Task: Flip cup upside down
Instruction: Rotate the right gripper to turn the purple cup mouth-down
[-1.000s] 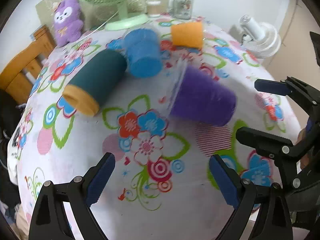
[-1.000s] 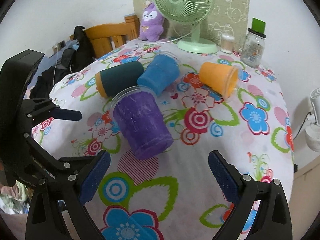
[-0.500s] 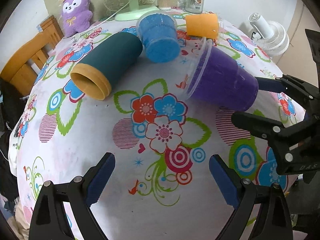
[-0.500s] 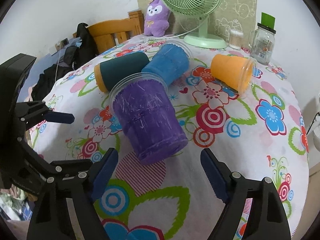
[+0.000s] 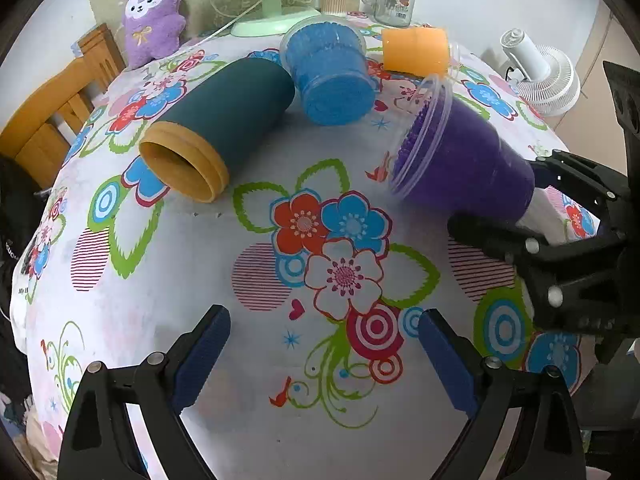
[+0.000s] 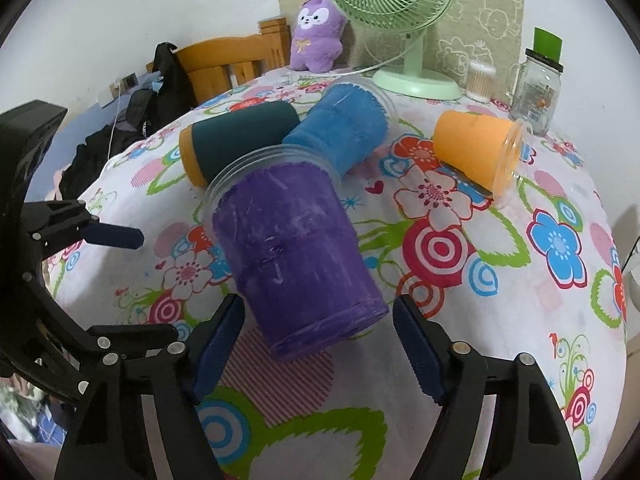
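The purple cup [image 6: 296, 256] lies on its side on the flowery worktop [image 6: 500, 280], its bottom end between the wide-open fingers of your right gripper [image 6: 316, 344], while your left gripper [image 5: 324, 356] hangs wide open with nothing in it.
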Action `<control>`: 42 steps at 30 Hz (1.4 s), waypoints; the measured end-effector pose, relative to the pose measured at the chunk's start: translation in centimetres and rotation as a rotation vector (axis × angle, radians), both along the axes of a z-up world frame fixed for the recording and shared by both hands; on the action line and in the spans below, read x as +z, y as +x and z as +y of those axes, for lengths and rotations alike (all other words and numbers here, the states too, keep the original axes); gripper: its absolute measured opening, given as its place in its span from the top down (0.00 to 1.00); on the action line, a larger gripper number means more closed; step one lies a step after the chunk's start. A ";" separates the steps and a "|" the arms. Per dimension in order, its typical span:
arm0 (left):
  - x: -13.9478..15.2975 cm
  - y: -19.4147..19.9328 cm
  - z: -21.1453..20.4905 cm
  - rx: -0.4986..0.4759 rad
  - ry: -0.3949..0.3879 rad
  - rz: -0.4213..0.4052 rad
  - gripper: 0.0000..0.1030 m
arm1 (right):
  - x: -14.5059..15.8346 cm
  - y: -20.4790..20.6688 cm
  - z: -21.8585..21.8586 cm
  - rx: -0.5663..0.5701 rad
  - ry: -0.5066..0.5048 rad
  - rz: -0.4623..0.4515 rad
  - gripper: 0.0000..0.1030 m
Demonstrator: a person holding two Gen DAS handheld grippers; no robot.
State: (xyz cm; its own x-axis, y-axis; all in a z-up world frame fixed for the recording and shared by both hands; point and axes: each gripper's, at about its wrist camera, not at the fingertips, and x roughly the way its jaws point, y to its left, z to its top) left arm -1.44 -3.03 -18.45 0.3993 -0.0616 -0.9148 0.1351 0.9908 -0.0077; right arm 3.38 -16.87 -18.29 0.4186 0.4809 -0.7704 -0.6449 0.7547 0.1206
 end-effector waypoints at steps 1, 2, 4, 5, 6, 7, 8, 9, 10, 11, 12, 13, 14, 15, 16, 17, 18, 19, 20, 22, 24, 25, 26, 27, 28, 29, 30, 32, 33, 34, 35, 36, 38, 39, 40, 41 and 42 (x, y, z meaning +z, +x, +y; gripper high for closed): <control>0.0 0.1 0.0 0.000 0.000 0.001 0.06 | 0.0 0.1 0.0 -0.001 -0.005 0.003 0.41; -0.1 0.2 0.0 0.001 -0.002 0.003 0.06 | 0.0 0.1 0.0 0.000 -0.006 0.007 0.43; -0.1 0.4 0.0 0.003 -0.008 0.007 0.06 | 0.1 0.0 0.1 0.009 -0.004 0.009 0.43; 0.0 0.4 0.0 0.003 -0.011 0.008 0.06 | 0.3 -0.3 0.1 0.015 -0.006 0.002 0.43; 0.0 0.5 0.0 0.004 -0.011 0.008 0.06 | 0.5 -0.4 0.2 0.019 -0.008 -0.004 0.43; 0.1 0.5 0.0 0.006 -0.010 0.009 0.06 | 0.6 -0.6 0.2 0.024 -0.009 -0.008 0.44; 0.2 0.5 -0.1 0.008 -0.009 0.011 0.06 | 0.9 -0.8 0.3 0.032 -0.009 -0.003 0.44; 0.4 0.5 -0.2 0.011 -0.009 0.013 0.06 | 1.0 -0.9 0.3 0.034 -0.009 0.001 0.44; 0.5 0.6 -0.2 0.012 -0.010 0.014 0.06 | 1.3 -1.0 0.4 0.036 -0.010 0.009 0.44; 0.8 0.5 -0.3 0.014 -0.012 0.015 0.07 | 1.6 -1.2 0.3 0.037 -0.011 0.013 0.44; 1.1 0.4 -0.5 0.014 -0.009 0.013 0.06 | 1.9 -1.3 0.3 0.031 -0.016 0.011 0.44; 1.4 0.3 -0.6 0.014 -0.005 0.011 0.06 | 2.4 -1.5 0.1 0.020 -0.023 0.010 0.44; 1.9 0.1 -0.8 0.014 0.000 0.010 0.06 | 2.7 -1.5 0.0 0.013 -0.021 0.018 0.44; 2.2 0.0 -0.9 0.013 0.002 0.010 0.06 | 3.0 -1.5 -0.2 0.002 -0.018 0.030 0.44; 2.5 -0.1 -1.1 0.012 0.005 0.009 0.06 | 3.5 -1.5 -0.5 -0.019 -0.015 0.043 0.44; 2.9 -0.2 -1.2 0.011 0.012 0.009 0.06 | 3.7 -1.5 -0.7 -0.030 -0.016 0.050 0.44; 3.3 -0.3 -1.3 0.010 0.015 0.010 0.06 | 4.1 -1.5 -0.9 -0.046 -0.020 0.057 0.44; 3.6 -0.4 -1.4 0.009 0.015 0.010 0.06 | 4.7 -1.5 -1.2 -0.072 -0.026 0.068 0.44; 4.1 -0.4 -1.5 0.006 0.012 0.011 0.06 | 5.0 -1.4 -1.5 -0.092 -0.026 0.082 0.44; 4.7 -0.5 -1.5 0.003 0.007 0.015 0.06 | 5.9 -1.2 -2.3 -0.141 -0.010 0.128 0.44; 5.4 -0.3 -1.5 0.001 0.007 0.021 0.06 | 6.6 -1.1 -2.9 -0.182 0.003 0.160 0.44; 5.7 -0.3 -1.4 0.002 0.003 0.020 0.06 | 7.0 -1.1 -3.3 -0.212 0.008 0.175 0.44; 6.2 -0.2 -1.4 0.004 -0.008 0.021 0.06 | 7.3 -1.1 -3.7 -0.245 0.014 0.195 0.44; 6.4 -0.1 -1.4 0.005 -0.016 0.021 0.06 | 7.6 -1.2 -4.1 -0.271 0.017 0.210 0.44; 6.6 0.0 -1.5 0.006 -0.020 0.021 0.06 | 7.8 -1.2 -4.4 -0.301 0.019 0.225 0.44; 6.9 0.1 -1.6 0.005 -0.020 0.020 0.06 | 8.0 -1.2 -4.6 -0.324 0.018 0.234 0.44; 7.1 0.1 -1.6 0.004 -0.019 0.015 0.06 | 8.1 -1.3 -4.8 -0.342 0.016 0.238 0.44; 7.5 0.3 -1.7 0.005 -0.019 0.009 0.06 | 8.4 -1.5 -5.1 -0.380 0.014 0.252 0.44; 7.6 0.5 -1.6 0.007 -0.023 0.010 0.06 | 8.5 -1.6 -5.2 -0.397 0.015 0.258 0.44; 7.7 0.6 -1.5 0.010 -0.029 0.011 0.06 | 8.6 -1.6 -5.3 -0.414 0.014 0.266 0.44; 7.8 0.8 -1.4 0.015 -0.036 0.012 0.06 | 8.7 -1.6 -5.3 -0.431 0.009 0.274 0.44; 7.9 0.9 -1.2 0.017 -0.039 0.013 0.06 | 8.8 -1.7 -5.3 -0.444 0.006 0.281 0.44; 8.1 1.3 -1.0 0.020 -0.043 0.015 0.06 | 9.0 -1.9 -5.3 -0.466 -0.001 0.297 0.44; 8.1 1.3 -0.9 0.020 -0.045 0.016 0.06 | 9.0 -1.9 -5.2 -0.474 -0.014 0.303 0.44; 8.1 1.4 -0.7 0.020 -0.047 0.018 0.06 | 9.0 -1.9 -5.1 -0.477 -0.028 0.311 0.44; 8.1 1.5 -0.5 0.020 -0.051 0.021 0.06 | 8.9 -1.9 -4.9 -0.478 -0.048 0.320 0.44; 8.1 1.6 -0.4 0.020 -0.055 0.024 0.06 | 8.7 -2.0 -4.7 -0.480 -0.067 0.328 0.44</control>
